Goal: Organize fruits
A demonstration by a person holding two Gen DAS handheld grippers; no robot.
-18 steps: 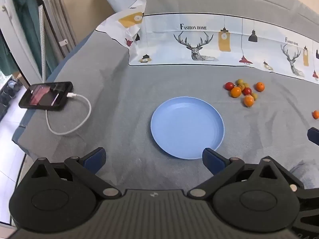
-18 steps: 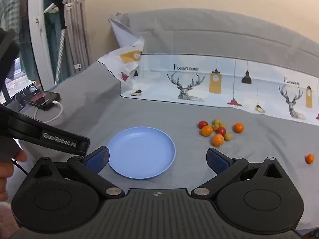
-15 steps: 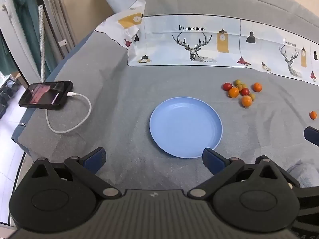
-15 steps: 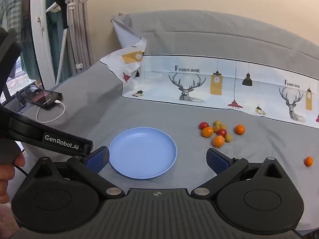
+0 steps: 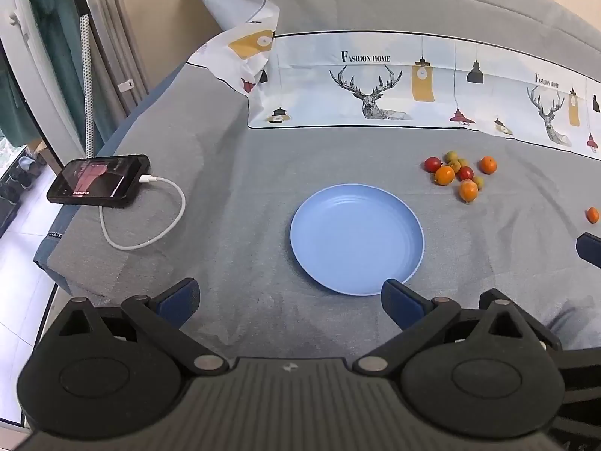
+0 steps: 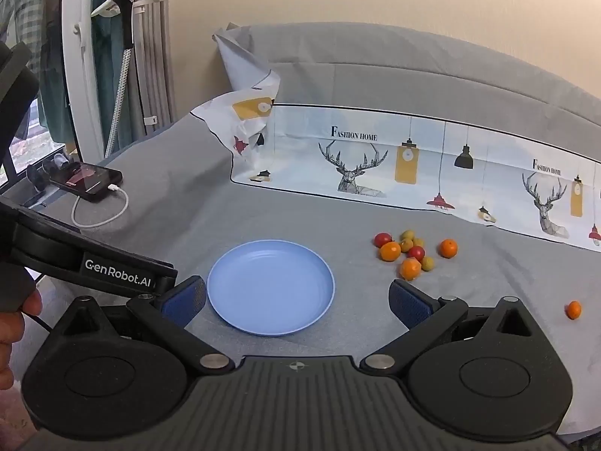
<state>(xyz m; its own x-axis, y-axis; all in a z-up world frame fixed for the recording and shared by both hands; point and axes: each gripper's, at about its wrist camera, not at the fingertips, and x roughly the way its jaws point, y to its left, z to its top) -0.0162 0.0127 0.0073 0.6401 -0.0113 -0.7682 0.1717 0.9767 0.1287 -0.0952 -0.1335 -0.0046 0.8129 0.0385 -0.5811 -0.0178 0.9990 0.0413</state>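
Observation:
A round blue plate [image 5: 357, 240] lies on the grey cloth; it also shows in the right wrist view [image 6: 270, 287]. A cluster of small orange, red and green fruits [image 5: 458, 174] sits to its right and farther back, also seen in the right wrist view [image 6: 409, 251]. One orange fruit [image 5: 592, 215] lies apart at the right, also in the right wrist view [image 6: 573, 309]. My left gripper [image 5: 289, 300] is open and empty, near the plate's front edge. My right gripper [image 6: 296, 300] is open and empty, above the plate's near side.
A black phone [image 5: 99, 180] with a white cable [image 5: 150, 225] lies at the left near the cloth's edge. A printed deer cloth [image 5: 413, 86] runs along the back. The left gripper's body [image 6: 94, 267] crosses the left of the right wrist view.
Both views have shifted slightly; the right gripper has moved a little back and up. The plate and fruits have not moved. Both grippers stay open.

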